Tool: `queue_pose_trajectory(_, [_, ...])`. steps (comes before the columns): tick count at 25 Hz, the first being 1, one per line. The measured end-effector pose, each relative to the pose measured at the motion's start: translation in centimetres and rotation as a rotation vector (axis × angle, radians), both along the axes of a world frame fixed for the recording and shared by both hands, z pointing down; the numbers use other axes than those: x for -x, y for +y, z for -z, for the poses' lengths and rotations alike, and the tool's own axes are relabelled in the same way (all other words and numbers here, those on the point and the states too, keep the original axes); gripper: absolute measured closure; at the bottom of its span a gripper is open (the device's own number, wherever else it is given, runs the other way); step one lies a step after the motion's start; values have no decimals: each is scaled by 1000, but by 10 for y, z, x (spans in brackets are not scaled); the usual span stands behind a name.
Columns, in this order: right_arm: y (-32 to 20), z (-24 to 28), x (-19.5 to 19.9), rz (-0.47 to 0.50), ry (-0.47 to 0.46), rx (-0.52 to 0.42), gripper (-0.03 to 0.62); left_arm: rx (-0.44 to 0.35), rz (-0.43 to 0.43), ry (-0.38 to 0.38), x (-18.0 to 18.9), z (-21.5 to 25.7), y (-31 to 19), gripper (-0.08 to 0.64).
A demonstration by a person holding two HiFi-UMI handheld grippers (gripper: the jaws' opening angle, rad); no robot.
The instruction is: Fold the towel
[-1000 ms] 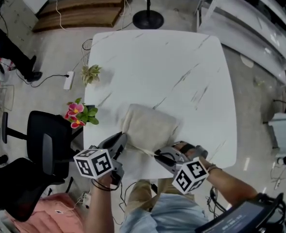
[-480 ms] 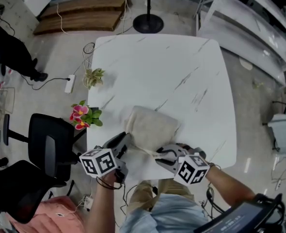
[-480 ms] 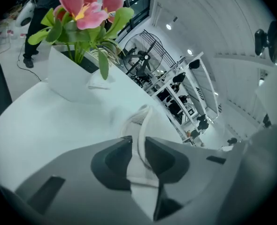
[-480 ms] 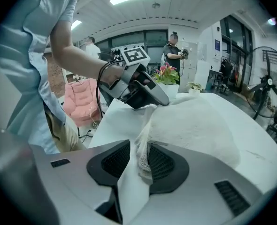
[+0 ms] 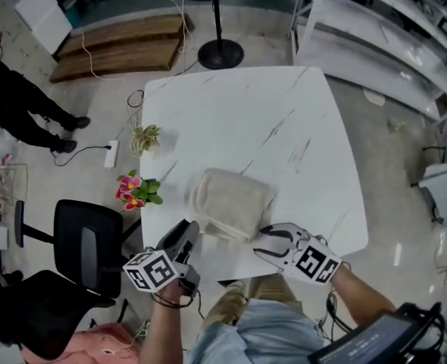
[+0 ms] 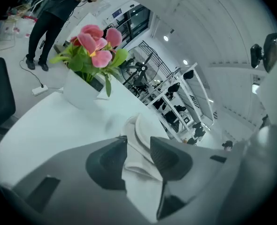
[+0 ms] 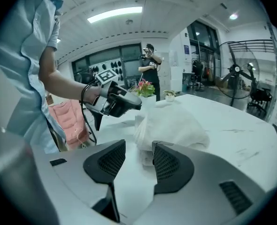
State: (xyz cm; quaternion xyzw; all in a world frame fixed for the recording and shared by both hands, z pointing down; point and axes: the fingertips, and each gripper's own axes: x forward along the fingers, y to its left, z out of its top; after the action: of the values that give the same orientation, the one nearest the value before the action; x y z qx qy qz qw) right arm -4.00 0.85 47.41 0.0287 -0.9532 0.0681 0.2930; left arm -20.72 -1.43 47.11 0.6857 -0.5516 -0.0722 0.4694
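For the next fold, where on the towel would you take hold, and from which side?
Probably the near edge of the towel, at its front corners, coming in low from the person's side of the table. It lies as a folded bundle; the left gripper view shows layered edges facing that way, so jaws could close around them. The far side looks rounded.

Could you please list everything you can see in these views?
Towel: one, cream, folded, on the table's near half.
Table: one, white marble.
Flower pot: one, pink blooms, at the table's left edge.
Small plant: one, green, left edge, farther back.
Office chair: one, black, floor at left.
Floor fan: one, black, beyond the table.
Person: one, dark clothes, standing upper left.
Left hand-held gripper: one, grey, jaws have just been opening, towel edge at their tips, ungripped.
Right hand-held gripper: one, grey, jaws have just been opening, nothing between them.
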Motion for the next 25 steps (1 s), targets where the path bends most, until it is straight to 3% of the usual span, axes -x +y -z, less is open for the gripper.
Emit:
queue_pose_trajectory(3, [-3,18,-6,-71,-33,-3,401,-30,-2,-19,-3,20,8,405])
queue_pose_trajectory(5, [-7,43,-3,-112,-74,-20,402,-77,5,-80,-2,47,11,414])
queue_pose_trajectory(12, [-49,194,46,-251,-364,-208,421,-413,74,-443,17,211,-5,428])
queue_pose_trajectory(16, [-53,285,67,-301,-506,-370,490,-554,163,-627,25,300,1,445])
queue_pose_trajectory(21, [-53,339,75,-356,-596,-477,577,-664,273,-793,19,359,8,525])
queue_pose_trajectory(25, [-51,348,81,-372,-601,-499,577,-688,312,-864,19,366,16,543])
